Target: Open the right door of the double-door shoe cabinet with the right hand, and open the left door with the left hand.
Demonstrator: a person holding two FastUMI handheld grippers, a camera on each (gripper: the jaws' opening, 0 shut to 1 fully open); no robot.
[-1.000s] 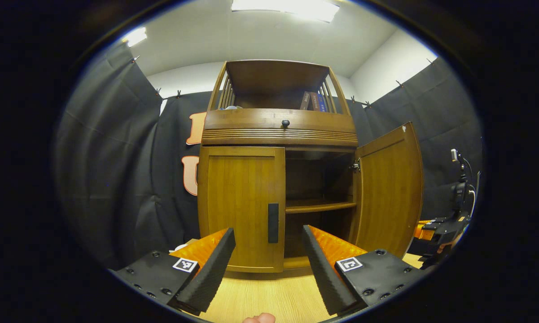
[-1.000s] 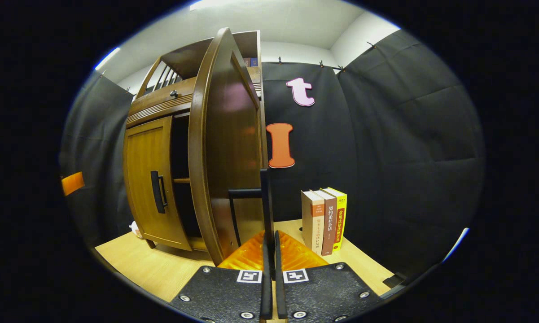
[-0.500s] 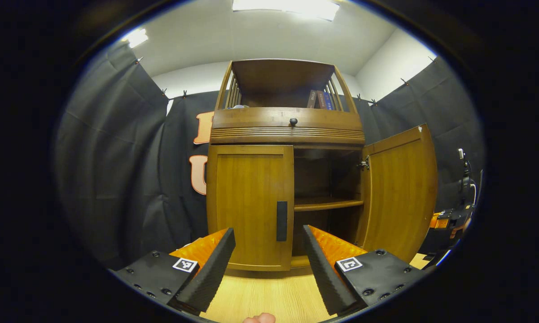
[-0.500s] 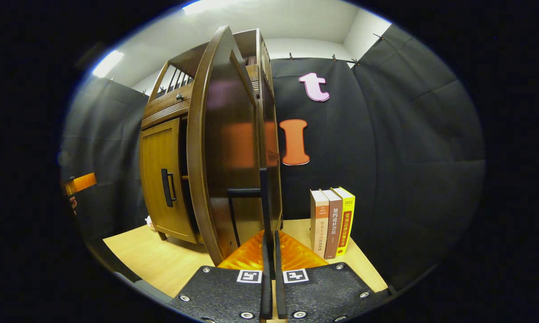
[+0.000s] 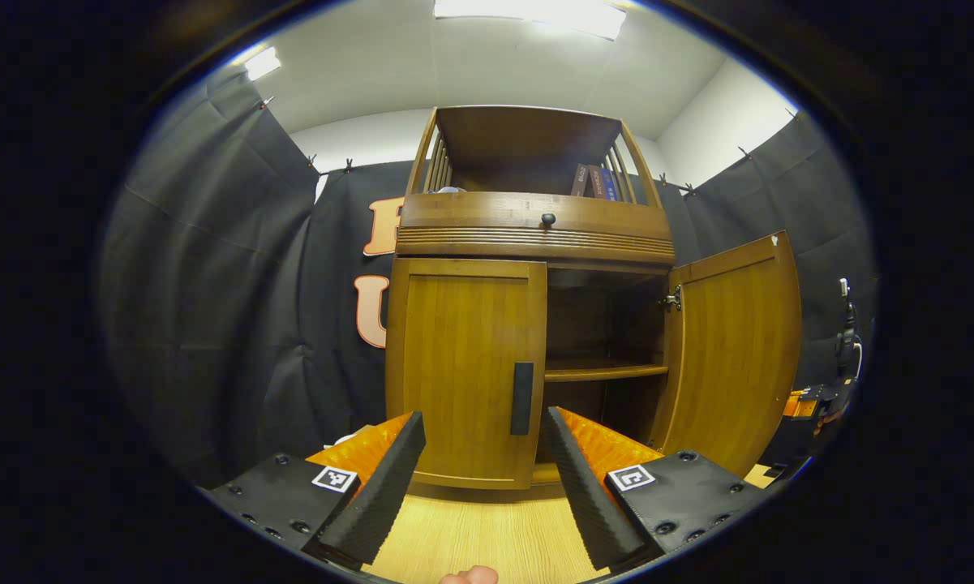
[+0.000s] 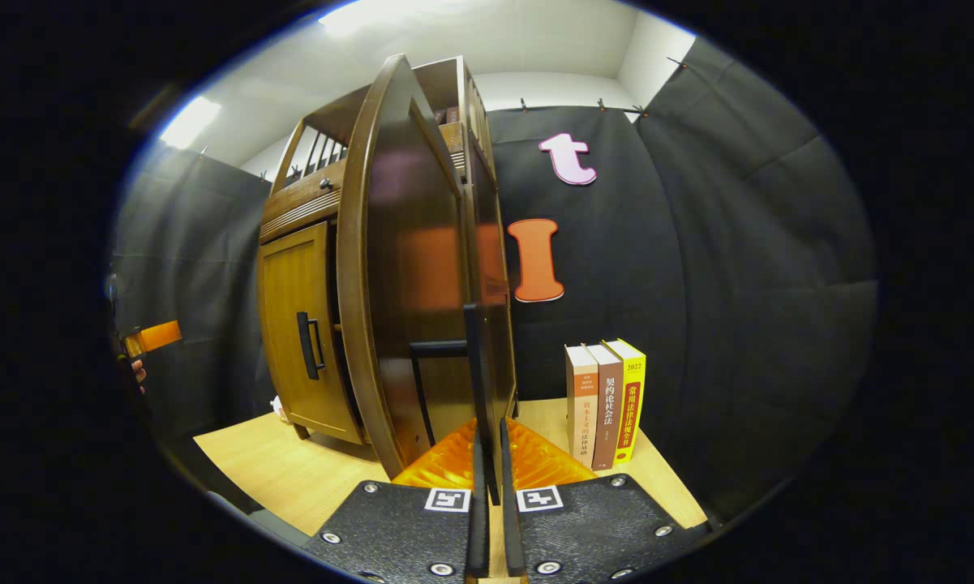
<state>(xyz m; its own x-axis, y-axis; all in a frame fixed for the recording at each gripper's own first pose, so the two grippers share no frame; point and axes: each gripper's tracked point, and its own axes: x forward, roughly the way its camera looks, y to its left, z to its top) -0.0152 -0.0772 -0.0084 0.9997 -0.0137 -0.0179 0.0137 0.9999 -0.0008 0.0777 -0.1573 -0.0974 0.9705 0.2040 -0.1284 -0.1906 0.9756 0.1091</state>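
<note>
Left gripper (image 5: 485, 462): fingers apart, empty, aimed at cabinet (image 5: 535, 235), short of left handle (image 5: 522, 398). Right gripper (image 6: 487, 495): fingers together, clamped on right handle (image 6: 472, 357).

Doors: two. Left door (image 5: 466, 369) closed; right door (image 5: 734, 357) swung open from cabinet. Handles: two, one per door. Inner shelf (image 5: 604, 371): one. Drawer knob (image 5: 548, 219): one. Books (image 6: 605, 401): three, upright, right of cabinet; more on cabinet top.

Cabinet on light wood tabletop (image 5: 487, 535). Black cloth walls, white ceiling behind.
</note>
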